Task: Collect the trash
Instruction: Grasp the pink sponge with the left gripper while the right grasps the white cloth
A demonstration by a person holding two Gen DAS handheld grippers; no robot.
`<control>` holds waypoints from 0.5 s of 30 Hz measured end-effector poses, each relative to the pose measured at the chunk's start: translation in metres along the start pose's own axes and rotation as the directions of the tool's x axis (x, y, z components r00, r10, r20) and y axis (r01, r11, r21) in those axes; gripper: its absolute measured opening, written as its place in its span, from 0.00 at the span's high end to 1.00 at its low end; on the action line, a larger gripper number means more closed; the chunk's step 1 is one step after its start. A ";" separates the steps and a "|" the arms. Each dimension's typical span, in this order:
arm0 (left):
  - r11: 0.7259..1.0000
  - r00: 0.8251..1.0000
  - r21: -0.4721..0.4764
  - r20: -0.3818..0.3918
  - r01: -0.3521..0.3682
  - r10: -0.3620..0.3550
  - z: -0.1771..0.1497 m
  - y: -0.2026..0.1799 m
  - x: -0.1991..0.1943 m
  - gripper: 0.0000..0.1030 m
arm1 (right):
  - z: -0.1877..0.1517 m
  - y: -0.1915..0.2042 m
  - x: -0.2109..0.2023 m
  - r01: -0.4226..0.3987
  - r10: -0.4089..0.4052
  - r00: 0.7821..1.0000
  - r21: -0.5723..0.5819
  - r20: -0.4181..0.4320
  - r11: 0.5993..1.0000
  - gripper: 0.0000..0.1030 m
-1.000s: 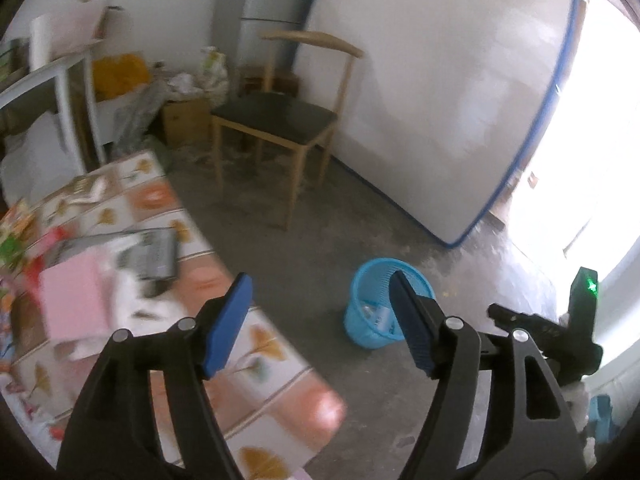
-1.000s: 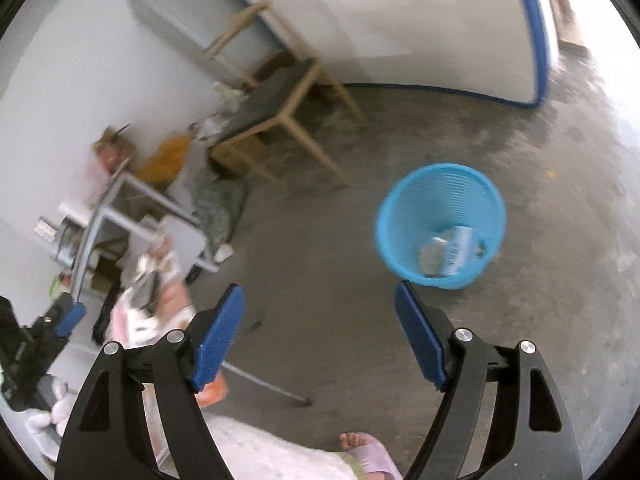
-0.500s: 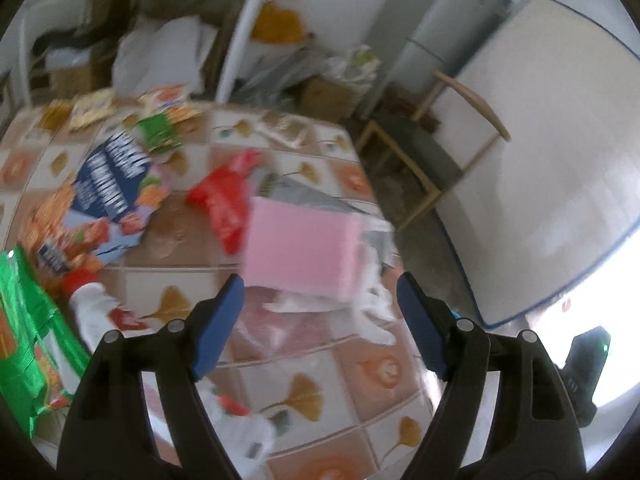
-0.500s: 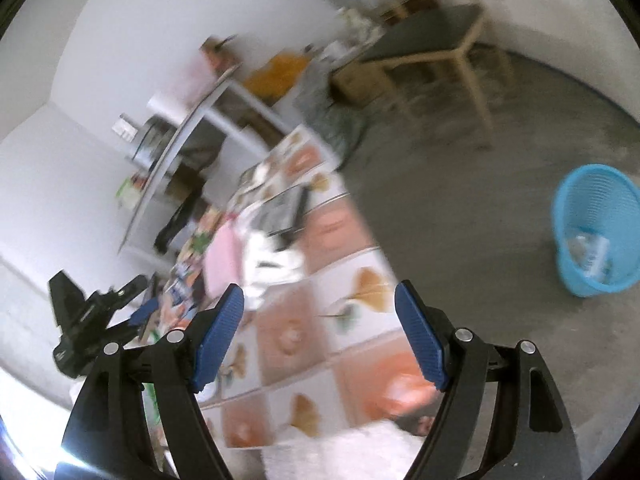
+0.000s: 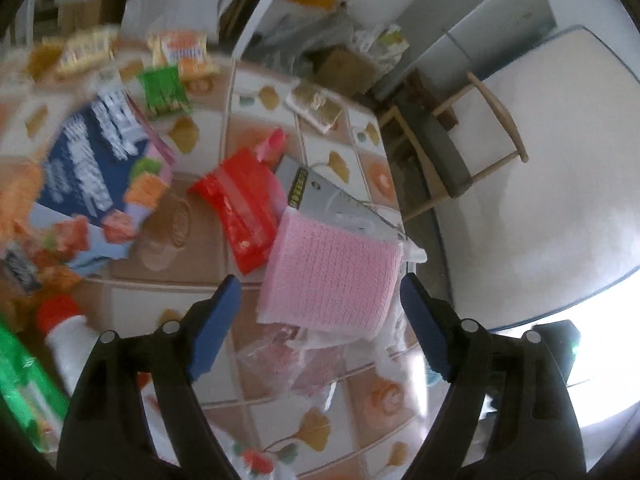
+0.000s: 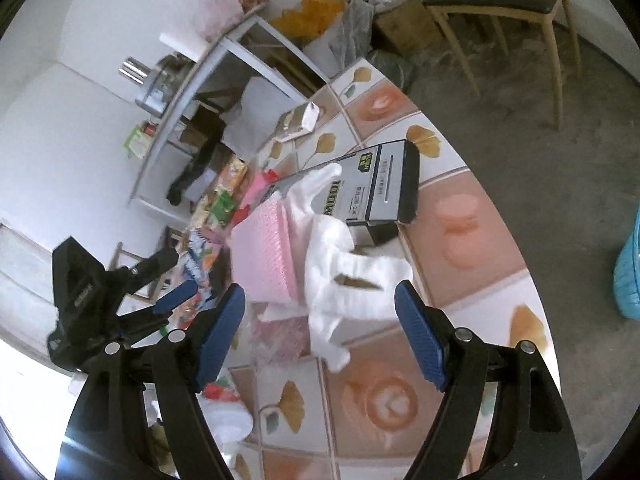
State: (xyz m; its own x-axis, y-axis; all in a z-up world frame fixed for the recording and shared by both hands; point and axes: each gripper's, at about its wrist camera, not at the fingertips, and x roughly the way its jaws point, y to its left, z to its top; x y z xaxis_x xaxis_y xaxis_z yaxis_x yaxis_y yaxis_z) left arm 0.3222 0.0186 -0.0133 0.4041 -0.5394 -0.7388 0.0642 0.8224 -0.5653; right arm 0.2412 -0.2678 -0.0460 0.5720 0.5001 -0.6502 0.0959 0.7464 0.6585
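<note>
Trash lies on a tiled table (image 5: 188,272). A pink knitted pad (image 5: 332,276) lies over a grey box (image 5: 332,200), next to a red wrapper (image 5: 244,208). My left gripper (image 5: 320,332) is open and empty, hovering just above the near edge of the pink pad. In the right wrist view the pink pad (image 6: 264,256), crumpled white paper (image 6: 344,276) and the grey box (image 6: 380,184) lie together. My right gripper (image 6: 320,332) is open and empty, just above the white paper. The left gripper (image 6: 172,296) shows at its left. The blue basket (image 6: 628,276) stands on the floor at the right edge.
A blue snack box (image 5: 96,164), green packet (image 5: 164,92), snack bags (image 5: 184,52) and a white bottle with a red cap (image 5: 64,332) crowd the table's left. A wooden chair (image 6: 504,4) and a white shelf (image 6: 224,48) stand beyond the table.
Both grippers swung from the floor and blue basket over to the table, and have come down close to the pink pad and white paper. Both stayed open.
</note>
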 end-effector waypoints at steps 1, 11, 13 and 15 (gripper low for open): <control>1.000 1.000 -0.022 -0.013 0.000 0.000 0.004 0.002 0.007 0.25 | 0.003 0.002 0.006 0.009 -0.009 1.000 -0.004 -0.005 1.000 0.27; 0.998 0.994 0.011 -0.089 -0.061 0.061 0.012 -0.001 0.056 0.31 | 0.010 0.005 0.038 0.015 -0.016 0.998 -0.013 -0.067 1.000 0.48; 0.998 0.993 0.017 -0.102 -0.057 0.058 0.009 0.000 0.060 0.38 | 0.010 0.004 0.042 0.007 -0.008 0.997 -0.008 -0.077 1.000 0.56; 0.998 0.993 0.025 -0.102 -0.063 0.065 0.005 0.002 0.061 0.46 | 0.010 0.003 0.045 -0.006 0.006 0.996 0.001 -0.086 1.000 0.66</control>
State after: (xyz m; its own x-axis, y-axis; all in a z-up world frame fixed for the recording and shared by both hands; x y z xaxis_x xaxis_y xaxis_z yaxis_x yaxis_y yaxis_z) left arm 0.3510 -0.0121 -0.0573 0.3124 -0.5002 -0.8076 0.0609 0.8589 -0.5084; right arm 0.2751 -0.2474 -0.0694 0.5000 0.5406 -0.6766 0.0936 0.7429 0.6628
